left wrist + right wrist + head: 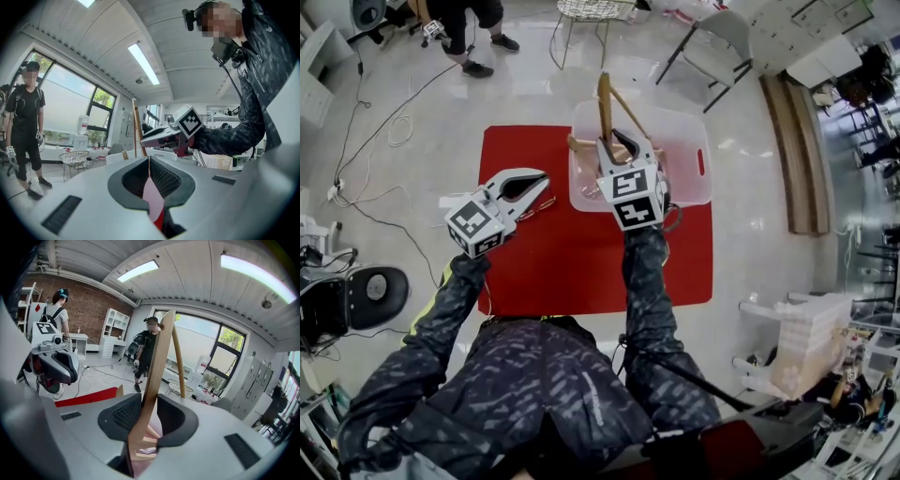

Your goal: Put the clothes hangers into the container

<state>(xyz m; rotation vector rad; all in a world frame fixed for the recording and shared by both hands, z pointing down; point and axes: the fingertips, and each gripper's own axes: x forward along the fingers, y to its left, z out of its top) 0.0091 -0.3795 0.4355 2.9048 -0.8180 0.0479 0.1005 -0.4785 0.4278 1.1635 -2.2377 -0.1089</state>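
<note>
Now | right tool (616, 150) grips wooden hanger (604, 97) over container (701, 127) | left tool (541, 181) closed

The hanger (157, 366) is bare pale wood, smooth with a soft sheen. The container (689, 127) is cloudy see-through plastic, slightly glossy. Under it the red mat (562, 272) looks matt, like felt or cloth. The floor (516, 103) is pale and polished, throwing back the lights. The right gripper (149, 399) has a smooth, matt grey plastic shell; its pads (126, 413) are black and finely ribbed. The chair (586, 9) is white wire metal.
</note>
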